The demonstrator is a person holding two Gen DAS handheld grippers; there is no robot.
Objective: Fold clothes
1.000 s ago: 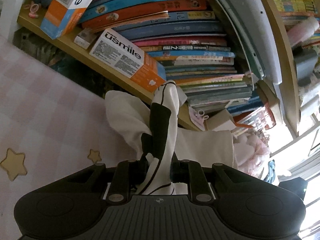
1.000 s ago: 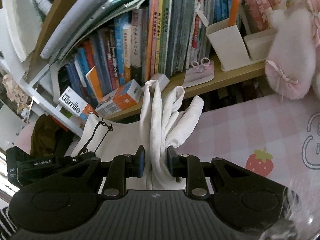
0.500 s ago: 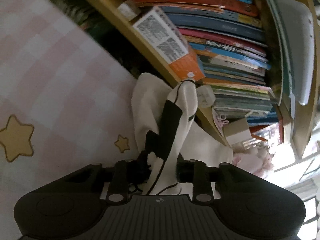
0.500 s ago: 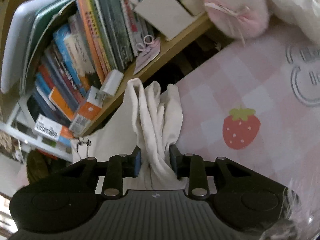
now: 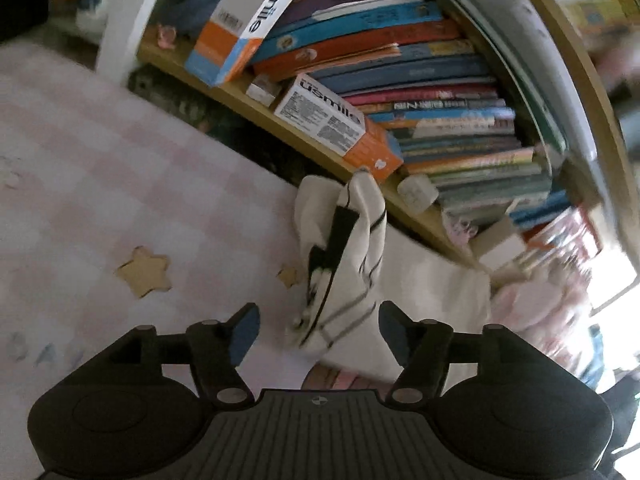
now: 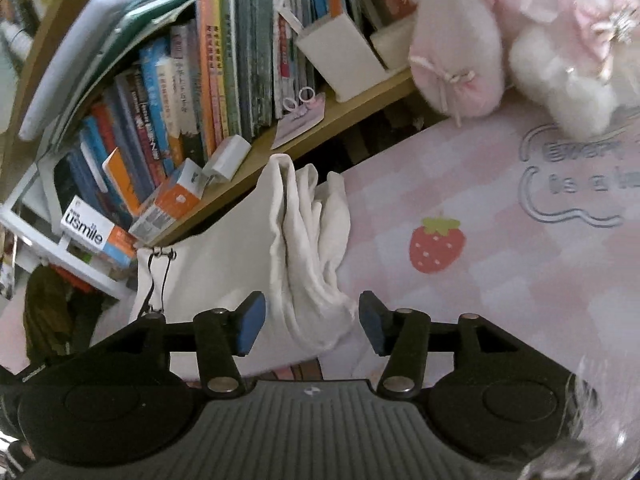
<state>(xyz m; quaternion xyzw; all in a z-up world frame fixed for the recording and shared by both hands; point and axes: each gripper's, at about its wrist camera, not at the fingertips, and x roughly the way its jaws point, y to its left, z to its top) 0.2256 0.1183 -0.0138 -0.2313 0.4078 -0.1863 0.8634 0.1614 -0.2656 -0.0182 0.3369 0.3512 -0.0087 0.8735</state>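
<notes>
A white garment with black print lies on the pink checked cover. In the left wrist view its bunched corner with black patches and stripes (image 5: 344,264) stands up between the open fingers of my left gripper (image 5: 318,330), free of the pads. In the right wrist view a bunched plain white fold (image 6: 304,240) stands between the open fingers of my right gripper (image 6: 312,326), also loose. The flat part of the garment (image 6: 216,264) spreads to the left of that fold.
A wooden bookshelf (image 5: 304,144) full of books and usmile boxes (image 5: 324,120) runs close behind the garment. A pink plush toy (image 6: 520,36) sits at the right. The pink cover (image 6: 500,280) with strawberry and star prints extends on both sides.
Both grippers were shut on bunched corners of the garment; now both have opened and let go. The corners have dropped onto the cover.
</notes>
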